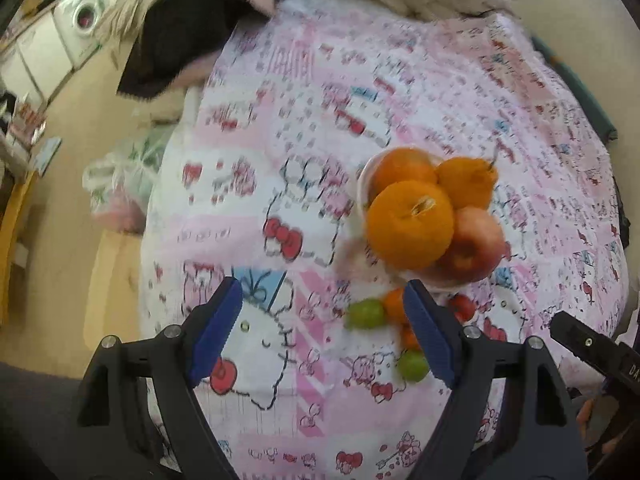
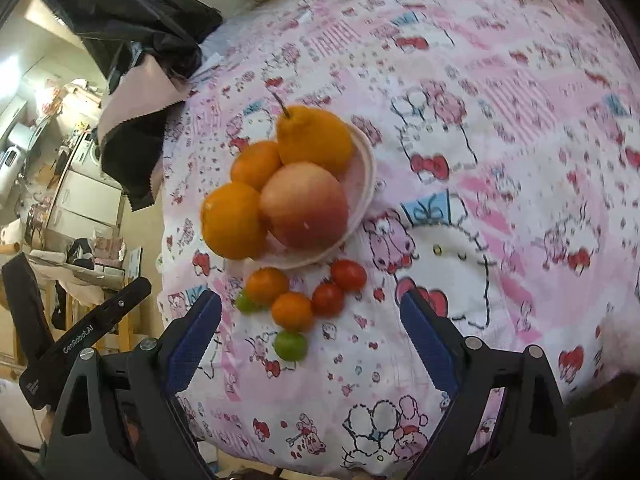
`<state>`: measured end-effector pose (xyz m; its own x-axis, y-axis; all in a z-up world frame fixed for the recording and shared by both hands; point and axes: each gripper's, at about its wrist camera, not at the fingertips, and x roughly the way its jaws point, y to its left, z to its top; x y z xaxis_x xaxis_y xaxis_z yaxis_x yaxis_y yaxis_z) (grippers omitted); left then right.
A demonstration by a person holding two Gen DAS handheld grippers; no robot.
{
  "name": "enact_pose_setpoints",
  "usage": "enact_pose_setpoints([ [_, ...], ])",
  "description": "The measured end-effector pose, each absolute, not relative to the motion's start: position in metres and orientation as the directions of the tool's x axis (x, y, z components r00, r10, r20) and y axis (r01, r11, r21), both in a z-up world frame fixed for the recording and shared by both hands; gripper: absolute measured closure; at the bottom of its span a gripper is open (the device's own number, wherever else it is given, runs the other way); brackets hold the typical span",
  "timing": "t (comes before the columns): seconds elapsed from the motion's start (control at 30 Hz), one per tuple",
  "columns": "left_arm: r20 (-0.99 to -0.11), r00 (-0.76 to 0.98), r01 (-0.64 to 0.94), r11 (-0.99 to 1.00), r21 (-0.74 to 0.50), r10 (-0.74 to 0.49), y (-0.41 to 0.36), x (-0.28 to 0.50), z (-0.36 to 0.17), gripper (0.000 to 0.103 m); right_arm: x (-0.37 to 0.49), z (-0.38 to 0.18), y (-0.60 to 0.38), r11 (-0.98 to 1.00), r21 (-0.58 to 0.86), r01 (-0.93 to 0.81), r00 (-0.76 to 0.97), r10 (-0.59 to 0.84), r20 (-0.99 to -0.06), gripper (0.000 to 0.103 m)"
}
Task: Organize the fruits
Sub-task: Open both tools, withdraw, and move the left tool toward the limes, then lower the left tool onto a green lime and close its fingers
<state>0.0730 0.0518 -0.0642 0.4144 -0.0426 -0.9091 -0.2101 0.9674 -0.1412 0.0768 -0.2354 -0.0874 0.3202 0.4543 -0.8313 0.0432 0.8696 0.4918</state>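
Note:
A pale pink bowl (image 2: 366, 168) sits on the patterned cloth, heaped with two oranges (image 2: 234, 220), a yellow-orange pear (image 2: 314, 140) and a red-pink apple (image 2: 306, 206). The bowl also shows in the left wrist view (image 1: 362, 188). Small fruits lie loose in front of it: two small oranges (image 2: 292, 311), two red tomatoes (image 2: 349, 275) and two green fruits (image 2: 291, 345). My left gripper (image 1: 322, 332) is open and empty, above the cloth left of the small fruits (image 1: 366, 313). My right gripper (image 2: 310, 344) is open and empty, just above the small fruits.
The pink cartoon-print cloth (image 2: 500, 128) covers a round table. A black and pink garment (image 1: 180, 32) hangs at the far left edge. A plastic bag (image 1: 120, 184) lies on the floor to the left. Shelves and clutter stand beyond.

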Motion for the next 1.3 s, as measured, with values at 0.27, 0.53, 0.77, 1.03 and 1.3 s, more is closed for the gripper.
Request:
enact_pose_setpoints([
  [0.27,-0.958,0.276,-0.3,0.94,-0.16,-0.075,0.063,0.083,-0.111,0.038,0.089,-0.117,-0.251,0.82,0.545,0.176,0.27,0.492,-0.827,0.01],
  [0.53,-0.976,0.184,-0.22,0.962,-0.161,-0.121,0.033,0.102,-0.143,0.05,0.099,-0.128,-0.239,0.815,0.553,0.176,0.23,0.512,-0.828,0.01],
  [0.77,-0.975,0.149,-0.25,0.948,-0.199,-0.165,0.029,0.108,-0.158,0.05,0.101,-0.132,-0.24,0.803,0.566,0.189,0.218,0.528,-0.821,0.01],
  [1.03,-0.98,0.144,-0.254,0.951,-0.173,-0.14,0.022,0.119,-0.161,0.049,0.103,-0.135,-0.237,0.803,0.564,0.193,0.203,0.53,-0.823,0.01],
  [1.3,-0.982,0.107,-0.275,0.944,-0.182,-0.158,0.02,0.125,-0.172,0.049,0.103,-0.137,-0.235,0.811,0.554,0.188,0.195,0.522,-0.83,0.01],
])
